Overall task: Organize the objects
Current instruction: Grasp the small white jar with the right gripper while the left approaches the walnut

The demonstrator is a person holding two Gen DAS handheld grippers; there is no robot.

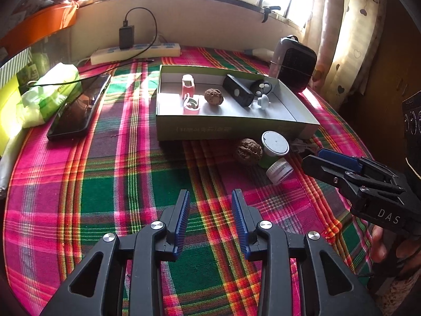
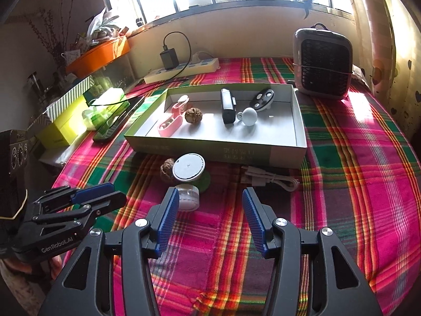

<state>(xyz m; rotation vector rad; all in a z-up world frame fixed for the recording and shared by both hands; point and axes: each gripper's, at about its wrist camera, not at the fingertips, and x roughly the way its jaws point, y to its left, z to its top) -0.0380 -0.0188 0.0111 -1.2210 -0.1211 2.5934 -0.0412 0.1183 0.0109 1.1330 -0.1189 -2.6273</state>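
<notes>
Both empty: left gripper (image 1: 210, 197) parted over bare plaid cloth (image 1: 105, 184), right gripper (image 2: 208, 197) parted wider, nothing between the pads. Just ahead of the right gripper and slightly toward its left finger, a small clear plastic jar (image 2: 187, 197), with a white-lidded green tub (image 2: 189, 168) and a wrinkled brown walnut (image 2: 167, 168) beyond, short of the shallow green-sided cardboard tray (image 2: 218, 151). Best to shift left, straddle the jar squarely, then close gently and lift clear of the tub.

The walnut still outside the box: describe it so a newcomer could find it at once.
Start at the shallow open box on the plaid cloth and look just in front of its near wall. The loose walnut lies there on the cloth, beside a green tub with a white lid. It is the brown, wrinkled one; its twin sits inside the box.
</notes>
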